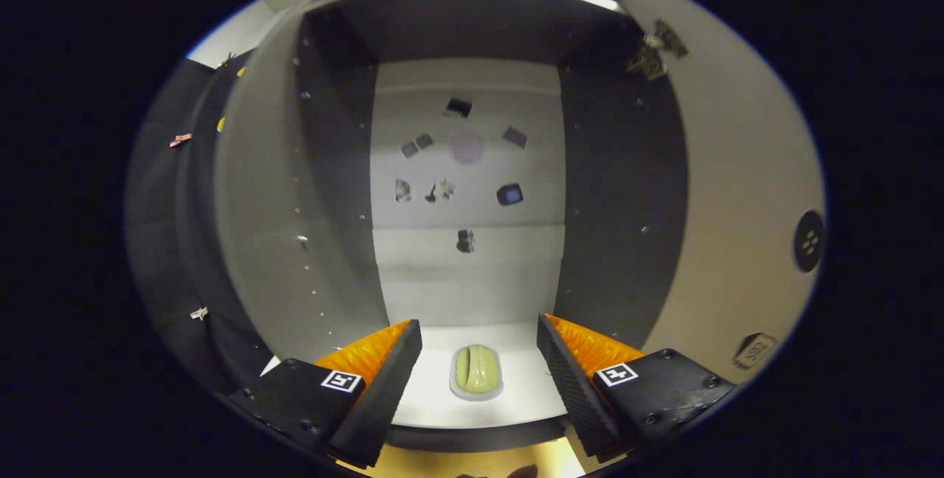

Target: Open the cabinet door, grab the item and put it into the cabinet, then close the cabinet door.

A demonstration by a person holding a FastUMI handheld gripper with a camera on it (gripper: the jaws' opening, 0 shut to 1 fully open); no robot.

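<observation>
I look straight into an open white cabinet (258, 190) with dark inner side walls and a pale back panel. A small pale-green item in a clear wrapper (476, 373) lies on the cabinet's white floor, near the front lip. My gripper (479, 352) is open, with its fingers wide apart on either side of the item and not touching it. The open cabinet door (737, 227) swings out on the right, with a hinge (653, 50) at its upper inner corner.
Several small dark marks and stickers (457, 168) dot the back panel. The door carries a round dark fitting (808, 240) and a small label (754, 350). A yellowish wooden surface (472, 463) runs below the cabinet's front edge. Dark booth wall stands at the left.
</observation>
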